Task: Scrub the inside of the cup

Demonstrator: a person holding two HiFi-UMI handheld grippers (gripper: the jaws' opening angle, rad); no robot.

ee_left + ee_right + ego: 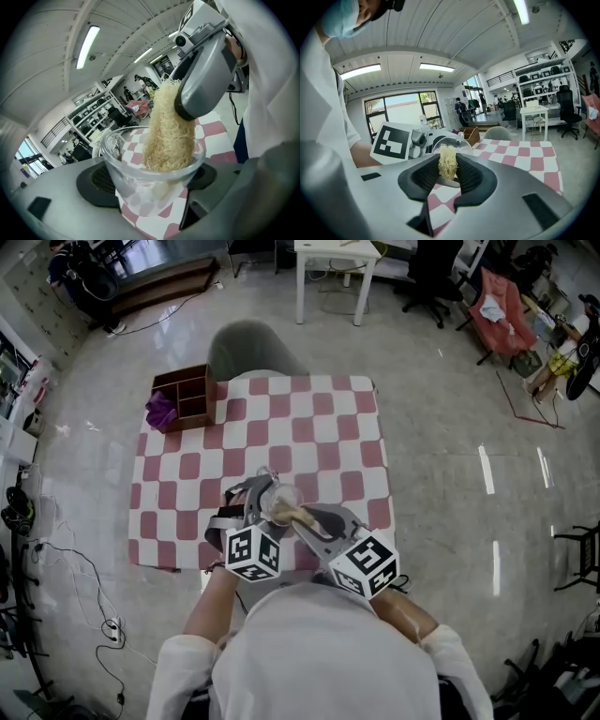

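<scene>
A clear glass cup (152,180) is clamped between the jaws of my left gripper (152,183), held above the checkered table near its front edge. In the head view the cup (278,499) tilts toward my right gripper (302,518). My right gripper (448,174) is shut on a straw-coloured loofah scrubber (447,165). The scrubber (168,129) reaches down through the cup's mouth into its inside. The cup's rim (451,144) shows just behind the scrubber in the right gripper view.
A red-and-white checkered cloth (323,442) covers the table. A brown wooden divided box (187,395) with something purple in it stands at the table's far left corner. A grey chair (248,351) sits beyond the far edge.
</scene>
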